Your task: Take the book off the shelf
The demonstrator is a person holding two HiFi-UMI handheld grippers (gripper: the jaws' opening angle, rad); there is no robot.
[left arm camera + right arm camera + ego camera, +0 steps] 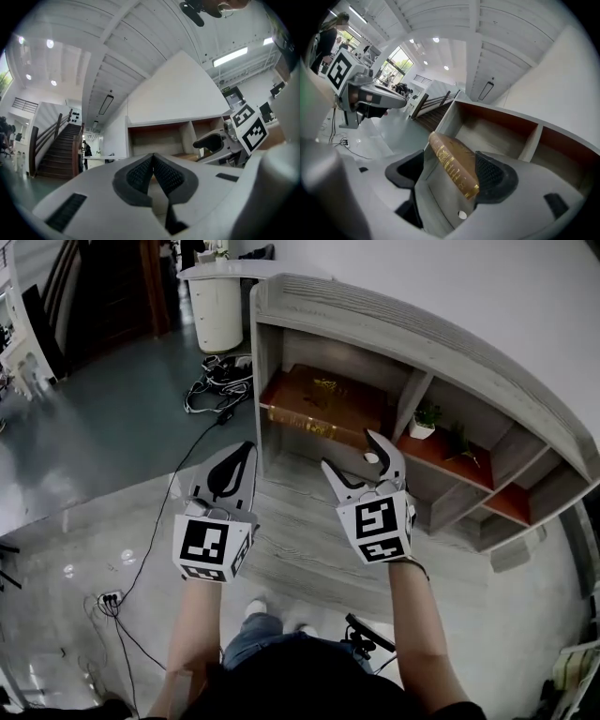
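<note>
A brown book (323,401) with gold print lies flat in the upper left compartment of the grey wooden shelf (375,320). My right gripper (352,454) is open just in front of that compartment, a little below the book's spine. In the right gripper view the book (452,161) shows between the two spread black pads (493,174), apart from both. My left gripper (242,457) hangs to the left of the shelf's side wall, away from the book. Its two ribbed pads (140,174) meet at the tip with nothing between them.
A small potted plant (424,418) and a second green plant (459,442) stand in the compartment to the right of the book. Tangled cables (216,385) and a power strip (111,599) lie on the floor at left. A white round cabinet (217,310) stands behind the shelf.
</note>
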